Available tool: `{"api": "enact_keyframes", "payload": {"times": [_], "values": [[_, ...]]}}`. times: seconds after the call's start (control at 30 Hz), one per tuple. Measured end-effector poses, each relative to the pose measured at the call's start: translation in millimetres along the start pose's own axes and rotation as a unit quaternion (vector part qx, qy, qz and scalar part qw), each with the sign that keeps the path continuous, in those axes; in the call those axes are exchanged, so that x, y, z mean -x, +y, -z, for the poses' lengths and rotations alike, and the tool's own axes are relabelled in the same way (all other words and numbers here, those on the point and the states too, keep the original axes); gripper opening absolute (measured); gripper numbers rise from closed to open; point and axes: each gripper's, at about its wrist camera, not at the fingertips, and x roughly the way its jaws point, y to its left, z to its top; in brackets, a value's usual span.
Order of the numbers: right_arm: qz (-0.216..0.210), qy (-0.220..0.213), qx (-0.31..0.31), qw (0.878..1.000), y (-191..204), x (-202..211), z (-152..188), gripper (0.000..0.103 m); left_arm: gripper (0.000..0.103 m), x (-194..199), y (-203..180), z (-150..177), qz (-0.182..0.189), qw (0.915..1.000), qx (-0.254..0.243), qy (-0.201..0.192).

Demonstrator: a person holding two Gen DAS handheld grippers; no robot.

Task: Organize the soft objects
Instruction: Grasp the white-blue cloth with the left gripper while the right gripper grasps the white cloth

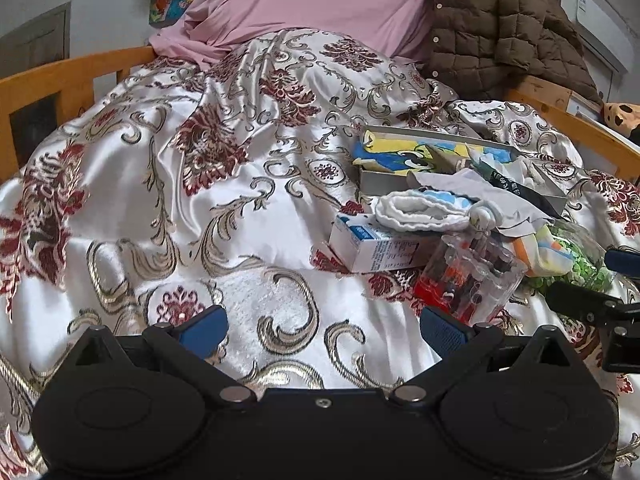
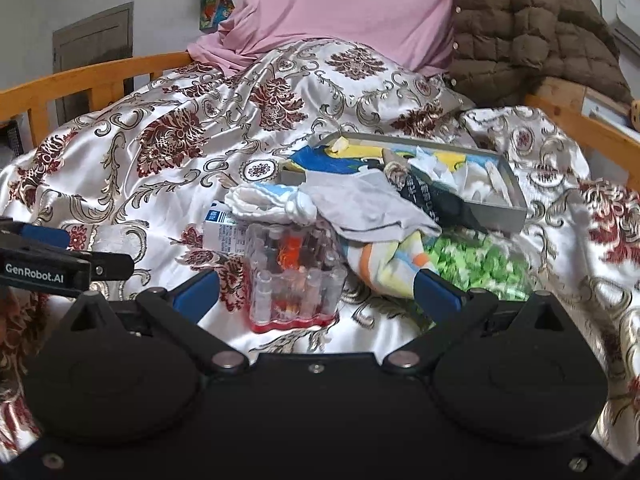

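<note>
A heap of soft things lies on the satin bedspread: a white sock, a grey cloth, a striped sock and a black cloth hanging over the rim of a grey tray. The tray holds a blue and yellow cartoon cloth. My right gripper is open, just short of the heap, its fingers either side of a clear plastic box. My left gripper is open over bare bedspread, left of the heap, with the white sock ahead to its right.
A small carton lies under the white sock. A green-filled bag sits right of the striped sock. A pink pillow and a brown quilted jacket are at the headboard. Wooden bed rails run along both sides.
</note>
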Motion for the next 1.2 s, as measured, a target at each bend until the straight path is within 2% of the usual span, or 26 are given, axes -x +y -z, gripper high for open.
{"api": "enact_keyframes", "payload": {"times": [0.2, 0.5, 0.7, 0.83, 1.1, 1.2], "values": [[-0.001, -0.012, -0.020, 1.000, -12.3, -10.9, -9.4, 0.102, 0.102, -10.7, -8.2, -14.9, 0.005, 0.9996, -0.026, -0.006], [0.020, -0.032, -0.042, 0.998, -40.3, -35.4, -23.5, 0.102, 0.102, -29.8, -29.3, -44.8, 0.061, 0.9975, -0.037, -0.005], [0.029, -0.035, -0.051, 0.998, -67.1, -57.2, -34.6, 0.102, 0.102, -47.3, -41.2, -66.5, 0.102, 0.9948, -0.010, -0.002], [0.026, -0.031, -0.036, 0.999, -77.8, -75.2, -39.5, 0.102, 0.101, -64.2, -43.9, -78.8, 0.127, 0.9916, 0.026, 0.012], [0.008, -0.016, 0.004, 1.000, -72.6, -110.6, -43.3, 0.090, 0.092, -93.2, -41.6, -90.2, 0.131, 0.9856, 0.089, 0.058], [0.002, -0.011, 0.006, 1.000, -69.5, -120.7, -44.8, 0.084, 0.087, -101.7, -39.0, -89.5, 0.131, 0.9807, 0.119, 0.084]]}}
